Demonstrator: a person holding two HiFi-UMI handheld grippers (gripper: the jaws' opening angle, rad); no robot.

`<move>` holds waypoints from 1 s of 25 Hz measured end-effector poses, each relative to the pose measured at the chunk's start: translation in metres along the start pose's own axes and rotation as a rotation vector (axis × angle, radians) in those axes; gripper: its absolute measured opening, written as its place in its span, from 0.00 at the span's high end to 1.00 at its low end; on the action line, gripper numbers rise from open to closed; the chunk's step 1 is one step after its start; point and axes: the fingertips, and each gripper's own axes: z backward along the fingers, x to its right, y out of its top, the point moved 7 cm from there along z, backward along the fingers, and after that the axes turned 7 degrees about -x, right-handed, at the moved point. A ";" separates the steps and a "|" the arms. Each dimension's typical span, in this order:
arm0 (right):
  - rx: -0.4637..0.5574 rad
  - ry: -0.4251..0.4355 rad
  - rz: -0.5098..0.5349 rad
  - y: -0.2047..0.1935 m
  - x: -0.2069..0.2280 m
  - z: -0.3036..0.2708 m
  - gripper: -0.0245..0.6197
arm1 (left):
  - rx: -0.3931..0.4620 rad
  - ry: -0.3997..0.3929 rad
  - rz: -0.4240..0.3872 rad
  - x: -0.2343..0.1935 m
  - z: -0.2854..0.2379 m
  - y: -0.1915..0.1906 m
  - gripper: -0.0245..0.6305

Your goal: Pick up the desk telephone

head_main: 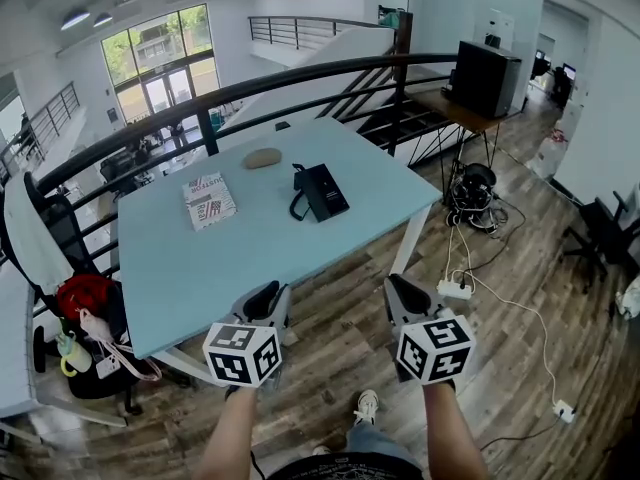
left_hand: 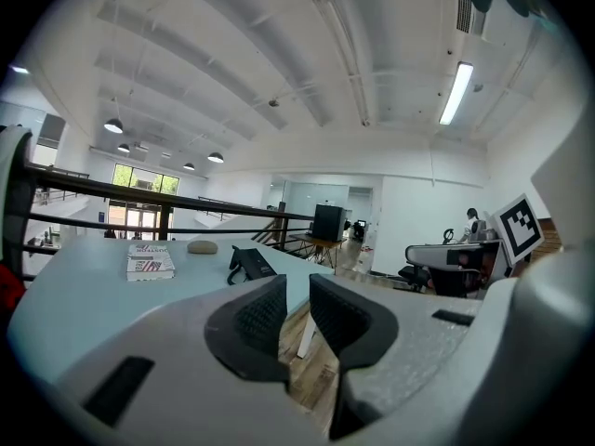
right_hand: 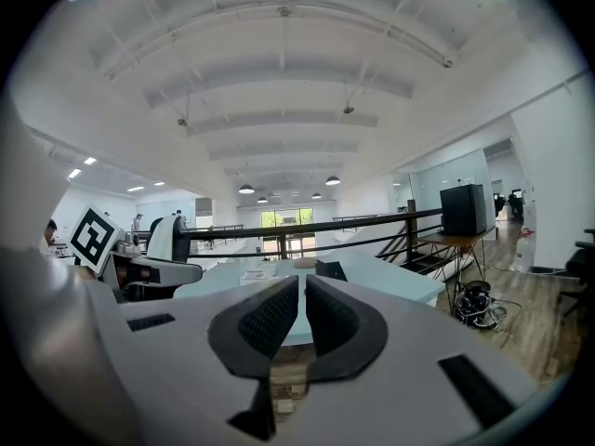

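- Task status: we judge the pick-up as not yet begun. The black desk telephone (head_main: 320, 192) lies flat on the pale blue rectangular table (head_main: 230, 268), toward the far side and right of centre. Neither gripper touches it.
- The left gripper (head_main: 263, 301) hangs at the near table edge, well apart from the telephone. Its jaws stand slightly apart, and the narrow gap holds nothing.
- The right gripper (head_main: 408, 296) hangs off the near right end of the table, over the wooden plank floor (head_main: 520, 298). Its jaws are closed together and empty.
- Remaining work, in our judgement:
  - carry a gripper across the table to the telephone;
  - open the jaws wide enough;
  - close on the telephone and lift it.
- The head view alone gives the layout from above.
  - A white printed booklet (head_main: 209, 200) lies left of the telephone.
  - A tan oval object (head_main: 262, 157) lies beyond it.
  - A black curved railing (head_main: 300, 76) runs behind the far edge.
- The gripper views alone show the pad spacing, which the marker cubes hide in the head view.
  - The left gripper view places the telephone ahead and left of its jaws.
  - The right gripper view shows only a dark corner of the telephone, just above its jaw tips.
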 end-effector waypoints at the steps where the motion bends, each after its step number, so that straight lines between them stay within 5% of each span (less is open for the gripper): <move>1: -0.001 0.002 -0.001 0.002 0.006 -0.007 0.96 | -0.001 0.002 0.005 -0.002 -0.008 0.003 0.87; 25: -0.045 0.158 0.005 0.056 0.180 -0.168 0.76 | -0.041 0.116 0.121 -0.026 -0.208 0.064 0.69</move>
